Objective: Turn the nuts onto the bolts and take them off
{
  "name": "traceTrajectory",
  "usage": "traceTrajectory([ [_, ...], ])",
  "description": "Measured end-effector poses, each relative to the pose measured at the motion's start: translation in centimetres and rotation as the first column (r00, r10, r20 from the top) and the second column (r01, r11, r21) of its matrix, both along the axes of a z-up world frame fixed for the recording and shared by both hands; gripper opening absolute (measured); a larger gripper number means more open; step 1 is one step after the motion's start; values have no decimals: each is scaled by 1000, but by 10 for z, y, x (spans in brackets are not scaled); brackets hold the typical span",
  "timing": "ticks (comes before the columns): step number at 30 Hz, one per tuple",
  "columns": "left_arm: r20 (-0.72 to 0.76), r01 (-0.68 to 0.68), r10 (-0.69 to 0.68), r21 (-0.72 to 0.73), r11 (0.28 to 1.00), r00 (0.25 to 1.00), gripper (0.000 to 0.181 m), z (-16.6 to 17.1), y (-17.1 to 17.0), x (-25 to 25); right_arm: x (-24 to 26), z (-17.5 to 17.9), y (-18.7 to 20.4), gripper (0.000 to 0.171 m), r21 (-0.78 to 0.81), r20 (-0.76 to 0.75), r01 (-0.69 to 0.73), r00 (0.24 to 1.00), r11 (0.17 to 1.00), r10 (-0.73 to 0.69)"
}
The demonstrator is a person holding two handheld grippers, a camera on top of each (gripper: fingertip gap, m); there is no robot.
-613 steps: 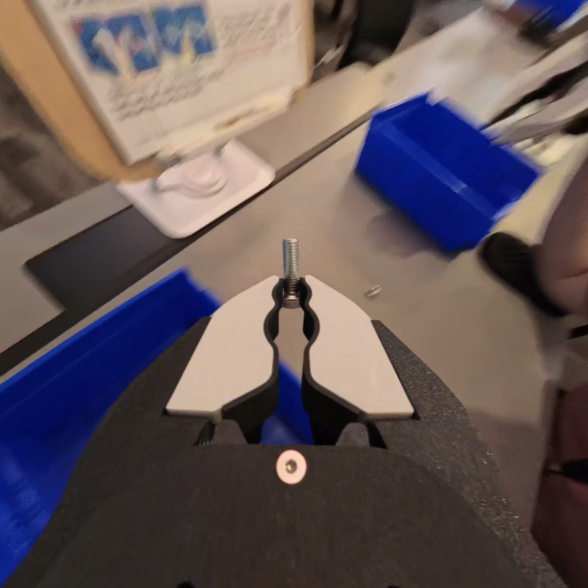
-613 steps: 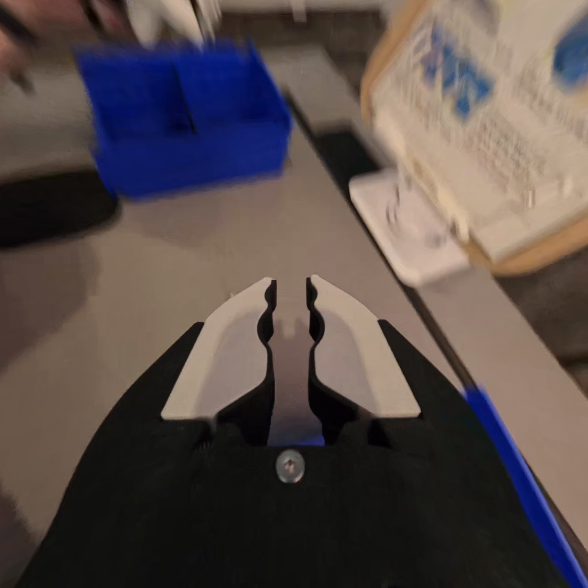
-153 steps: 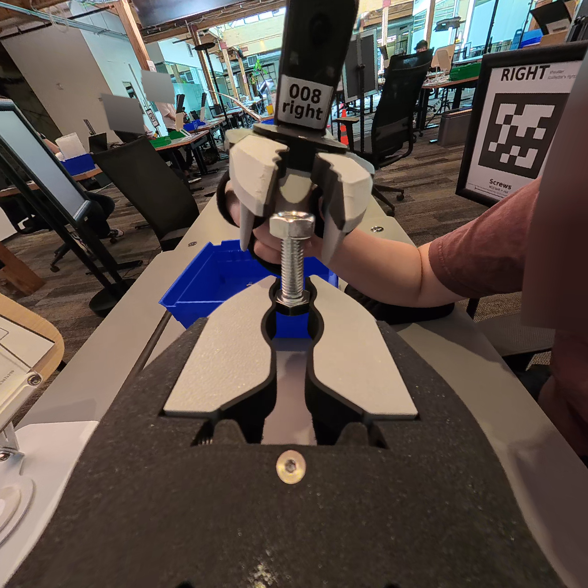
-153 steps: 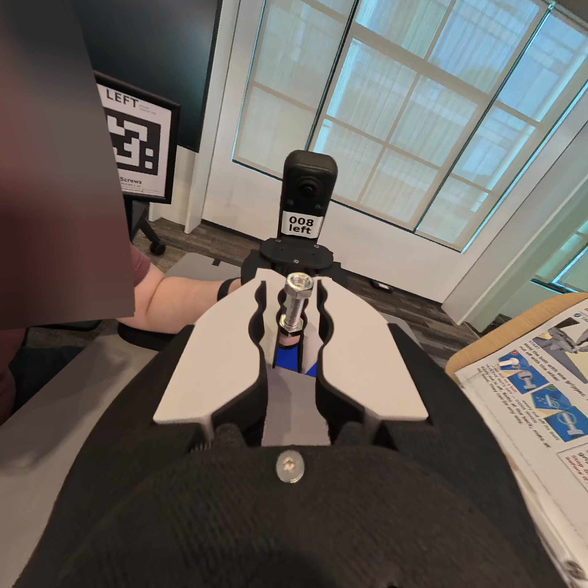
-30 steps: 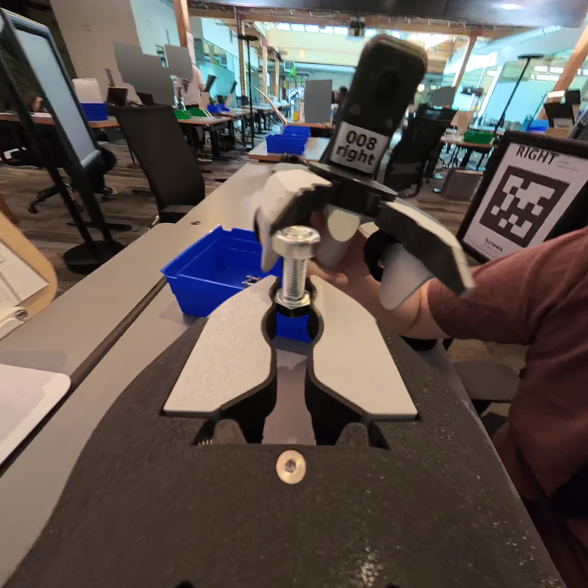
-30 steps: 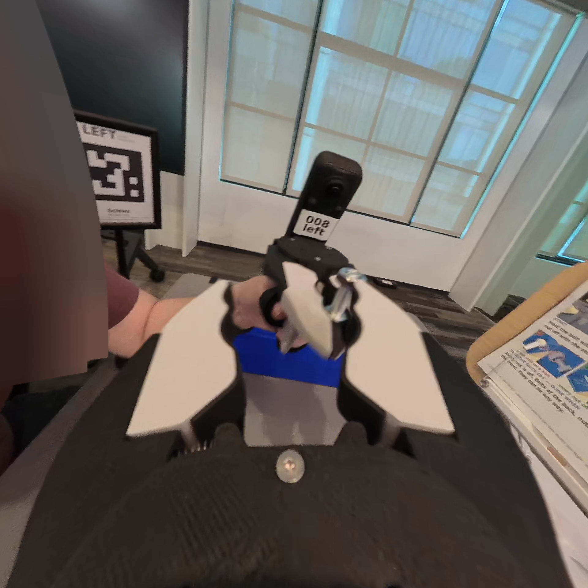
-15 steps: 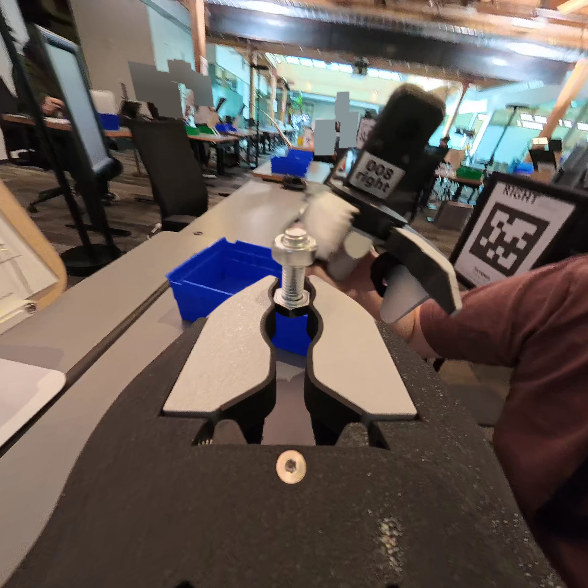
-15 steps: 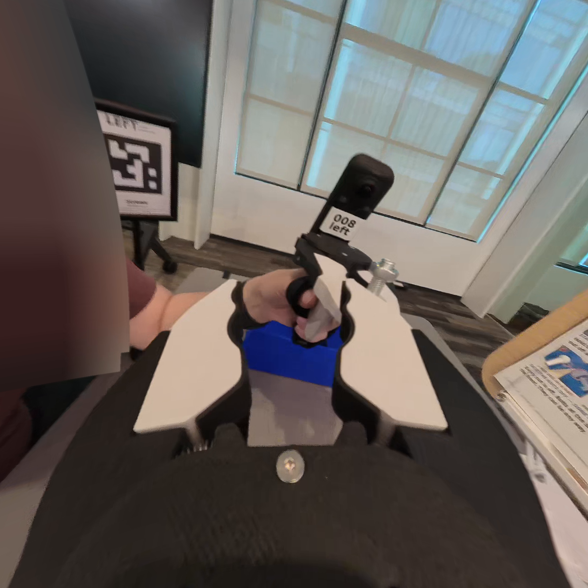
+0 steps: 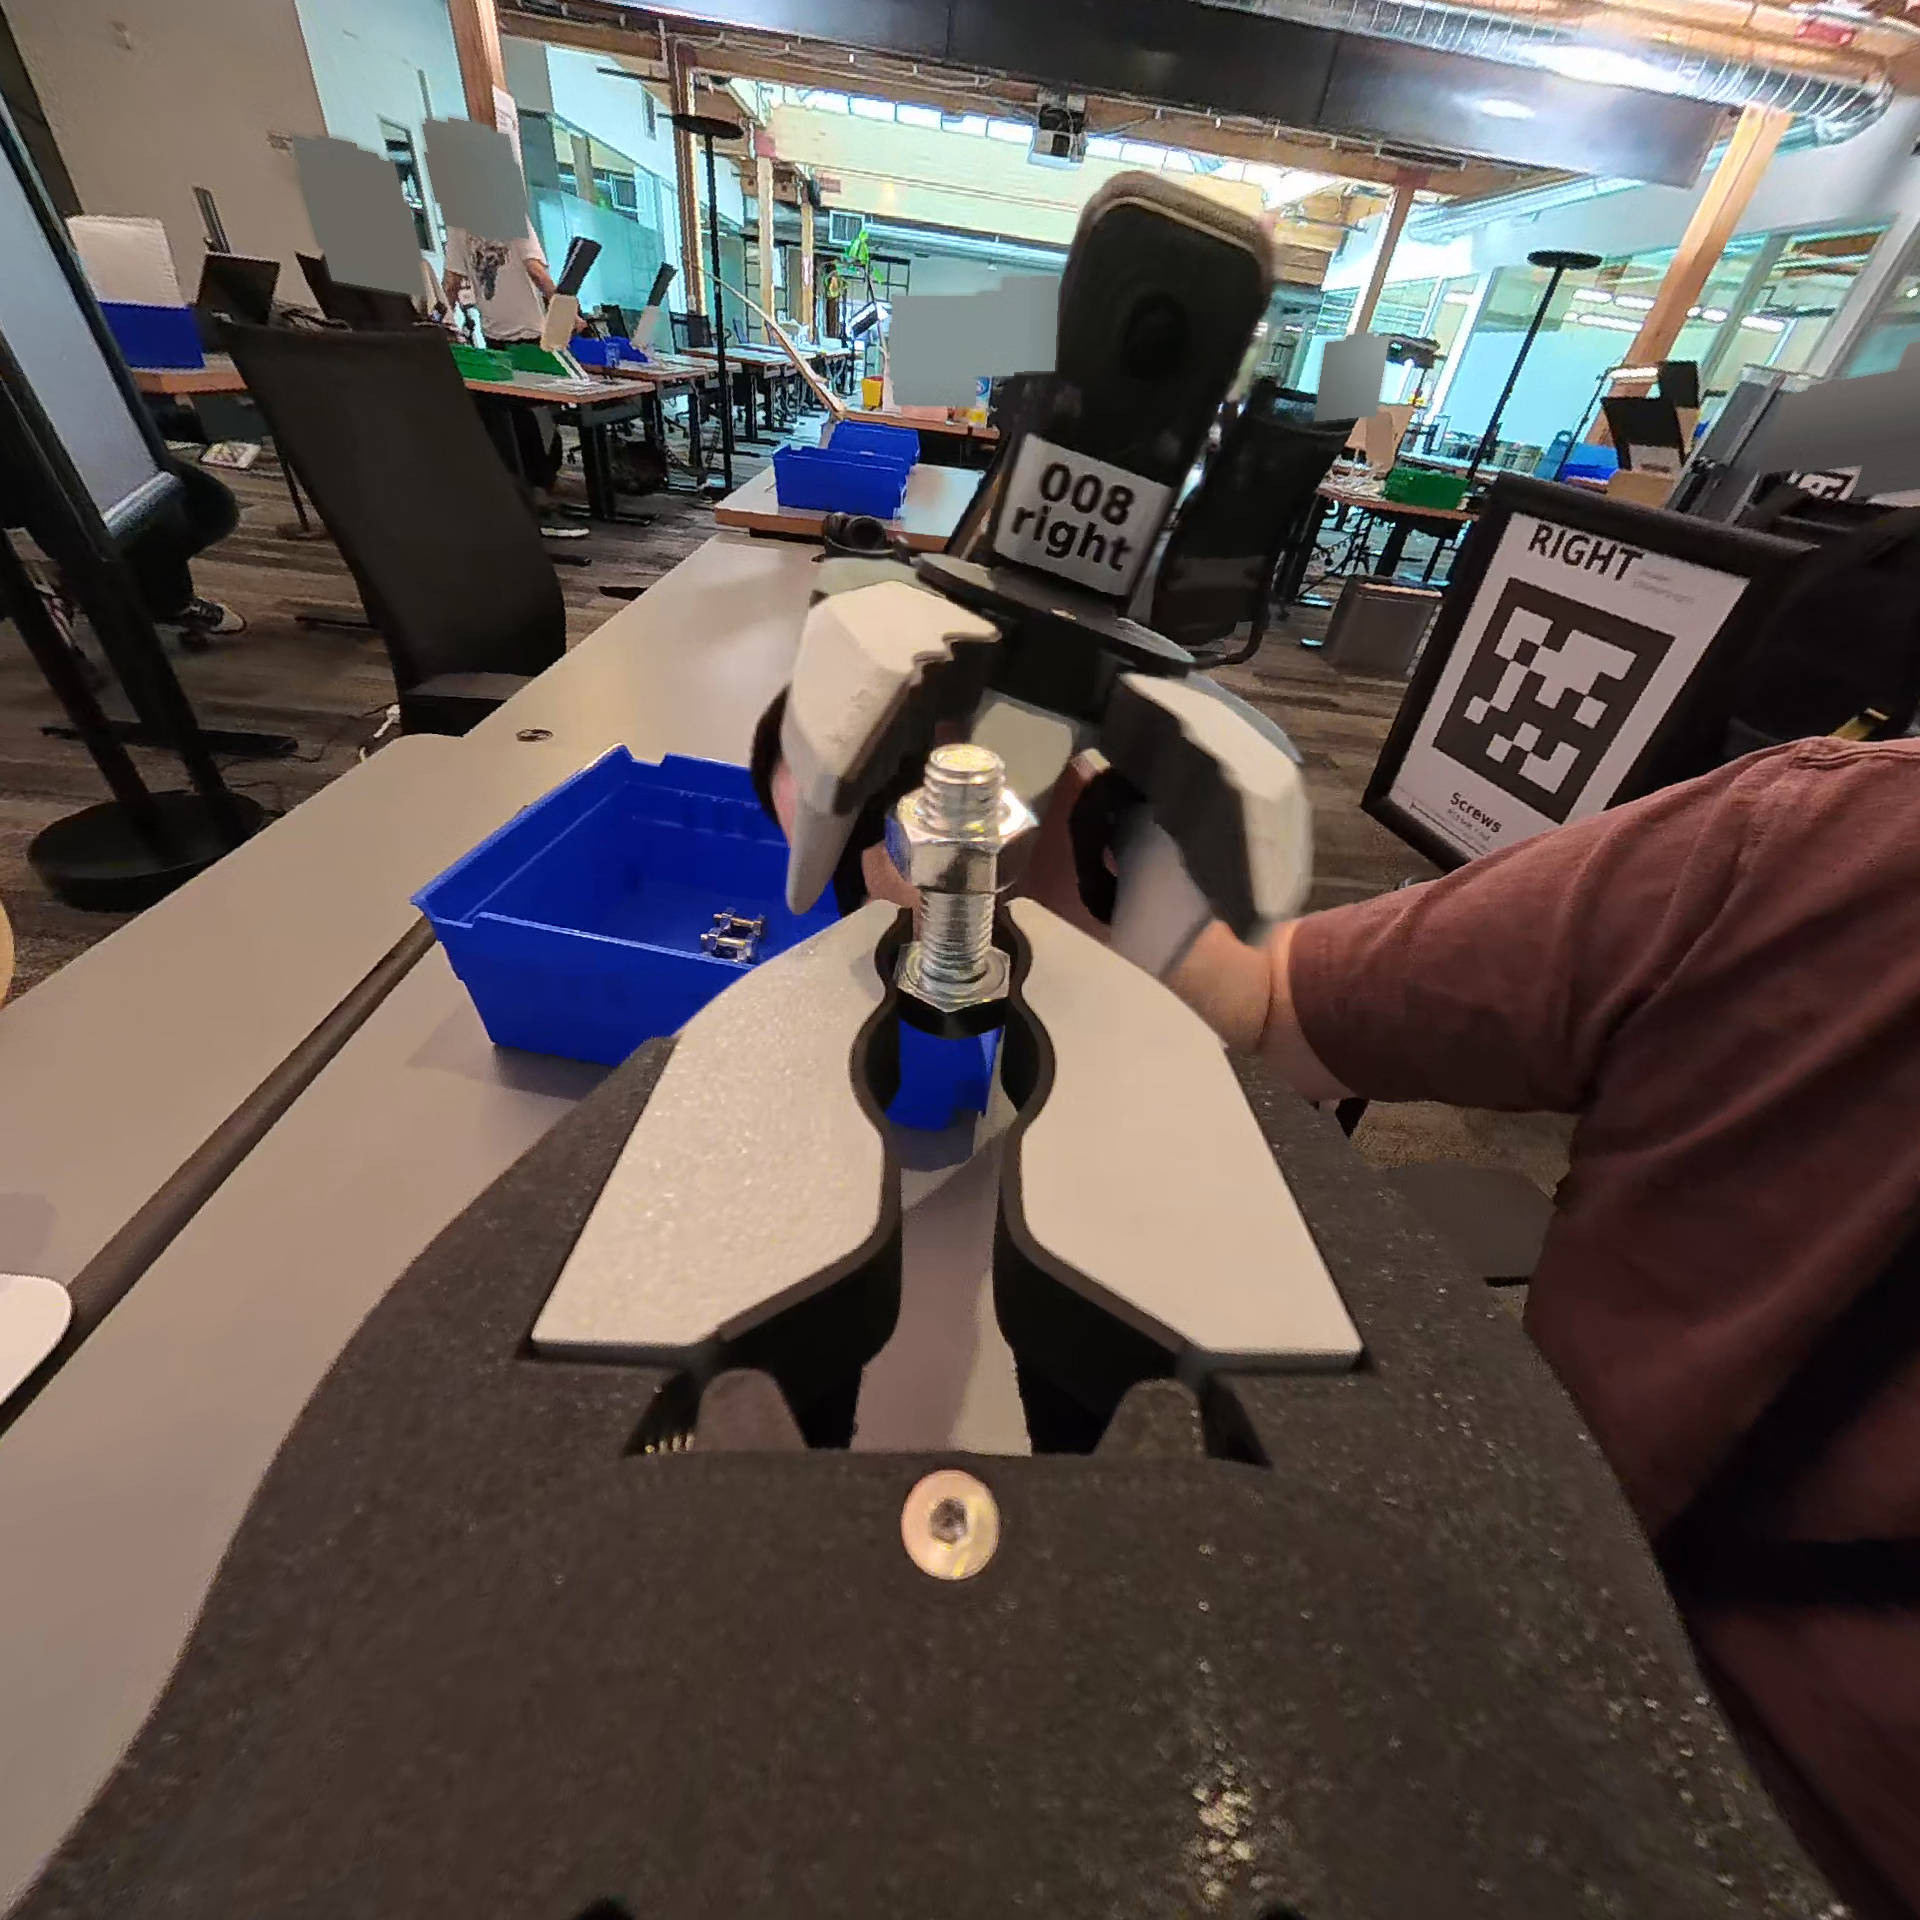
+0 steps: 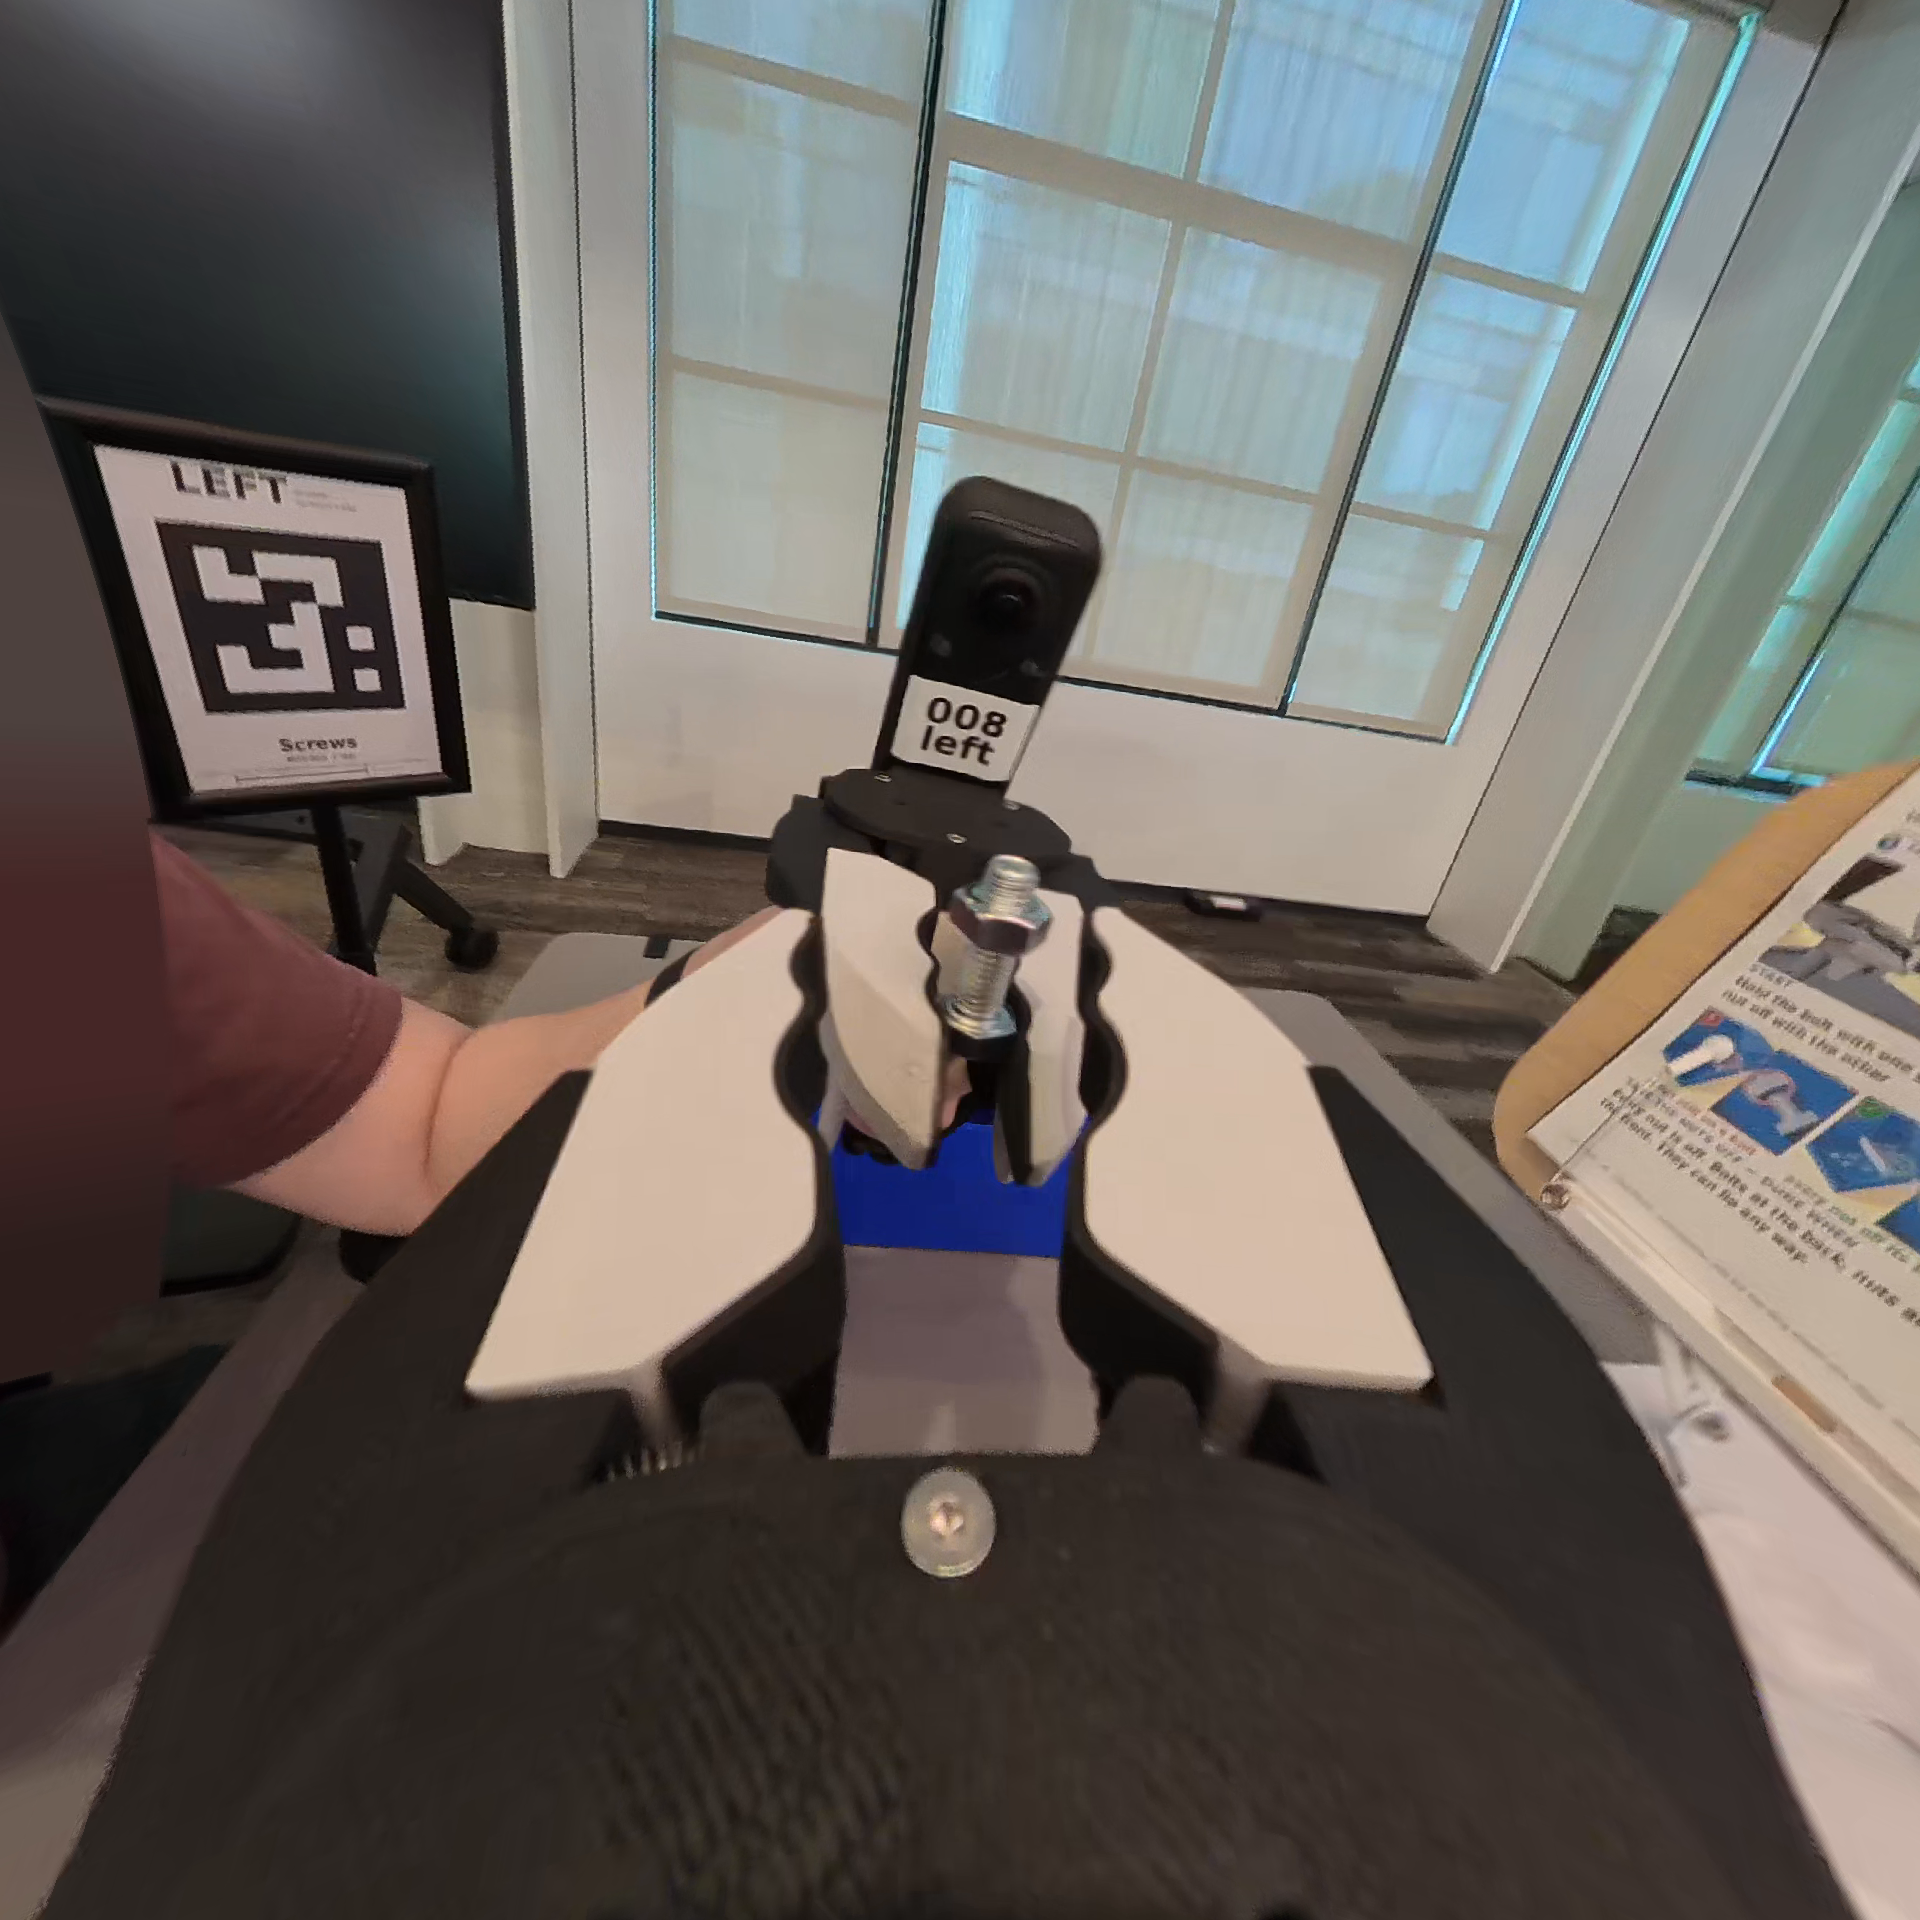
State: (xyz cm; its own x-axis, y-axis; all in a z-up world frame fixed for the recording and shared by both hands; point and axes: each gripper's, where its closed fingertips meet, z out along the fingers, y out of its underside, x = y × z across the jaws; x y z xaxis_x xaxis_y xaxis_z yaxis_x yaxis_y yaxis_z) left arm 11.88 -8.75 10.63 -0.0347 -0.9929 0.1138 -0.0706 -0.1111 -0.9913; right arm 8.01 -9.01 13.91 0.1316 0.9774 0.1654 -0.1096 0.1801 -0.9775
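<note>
My left gripper point(image 9: 951, 992) is shut on the head of a silver bolt point(image 9: 948, 930) and holds it upright, thread end up. A hex nut point(image 9: 961, 836) sits near the top of the thread, with a short bit of thread above it. My right gripper point(image 9: 1039, 821) faces it, open, with its white fingers point(image 9: 862, 717) spread to either side of the nut; I cannot tell if they touch it. In the right wrist view my right gripper point(image 10: 945, 951) is open with the nut point(image 10: 1000, 920) and bolt point(image 10: 977, 982) between its tips, held by the left gripper point(image 10: 971, 1039).
A blue bin point(image 9: 582, 935) on the grey table point(image 9: 239, 1060) holds a few loose bolts and nuts point(image 9: 732, 932). Framed marker signs point(image 9: 1548, 675) point(image 10: 281, 613) stand at both sides. An instruction sheet on a board point(image 10: 1766, 1091) is at the right. A person's arm point(image 9: 1558, 935) reaches in. Tip to tip, the grippers are about 4 cm apart.
My right gripper has swung back from a tilted pose off to the side and now faces the bolt squarely, still open. A bit of thread now shows above the nut. The left gripper keeps hold.
</note>
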Motion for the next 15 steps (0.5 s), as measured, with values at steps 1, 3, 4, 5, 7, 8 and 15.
traceTrajectory([
  [1,-2,-2,2,6,1000,1000,14,0,0,0,3,0,2,43,-37,-6,-12,1000,999,12],
  [3,-14,-6,6,19,1000,1000,14,-2,0,1,5,-1,6,31,-93,-8,-40,999,995,39],
  [4,-14,-5,5,21,1000,1000,14,-2,-1,1,5,-4,8,27,-107,2,-38,999,994,39],
  [5,-15,-1,1,20,1000,1000,14,-2,-1,2,4,-7,10,26,-116,15,-35,999,993,37],
  [7,-23,5,-5,27,1000,1000,14,-3,-3,3,2,-12,11,20,-134,26,-49,998,990,53],
  [8,-28,2,-1,34,999,1000,14,-4,-3,3,1,-13,11,18,-148,23,-67,997,987,71],
  [15,-47,-10,12,44,999,999,15,-6,-1,3,0,-15,8,10,-212,-11,-153,988,965,154],
])
